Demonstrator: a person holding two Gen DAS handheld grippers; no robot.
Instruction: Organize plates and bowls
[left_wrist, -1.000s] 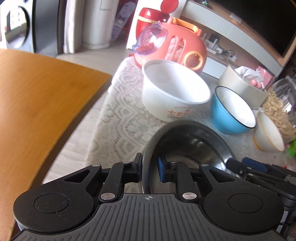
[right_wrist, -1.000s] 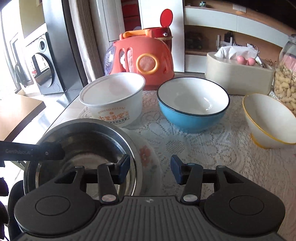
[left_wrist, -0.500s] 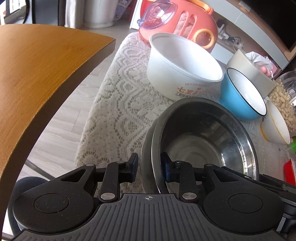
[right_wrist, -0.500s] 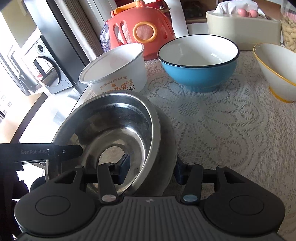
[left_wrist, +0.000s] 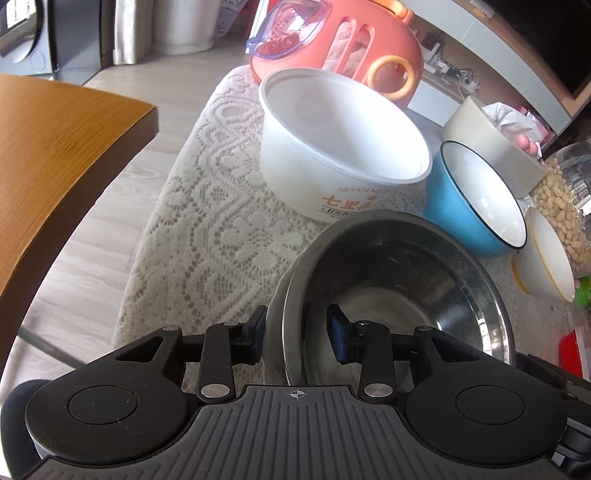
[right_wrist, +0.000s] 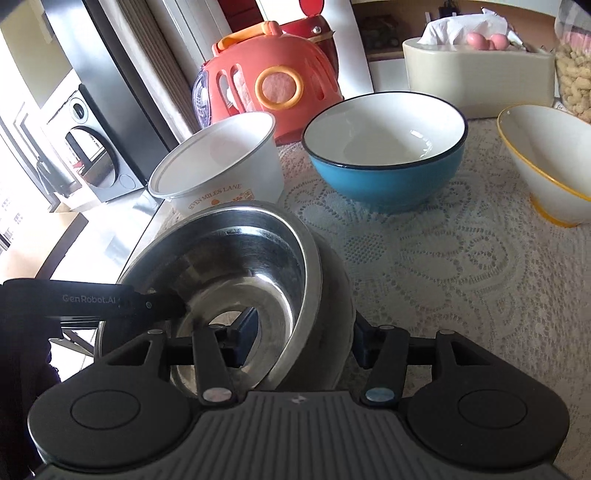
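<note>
The steel bowl is seen at the near left corner of the lace-covered counter, tilted rather than flat, with its rim straddled on opposite sides by both grippers. The left gripper is seen with its jaws opening; the bowl's wall stands between them, the outer blue pad lies close against the outside, and a clear gap is left between the inner pad and the inside wall, so no clamping is shown. The right gripper is likewise opening, with the bowl's wall between its jaws; one pad is seen inside the bowl away from the metal and the other beside the outer wall, where contact cannot be told. In the right wrist view, the left gripper's dark finger is seen reaching in over the bowl's far rim. Just behind the steel bowl a white plastic bowl with orange lettering is set upright, and beside that a blue bowl with a white inside. A white bowl with a yellow rim is placed further right, apart from the blue one. An orange toy case, a cream tissue box and a jar of peanuts are lined along the back of the counter
</note>
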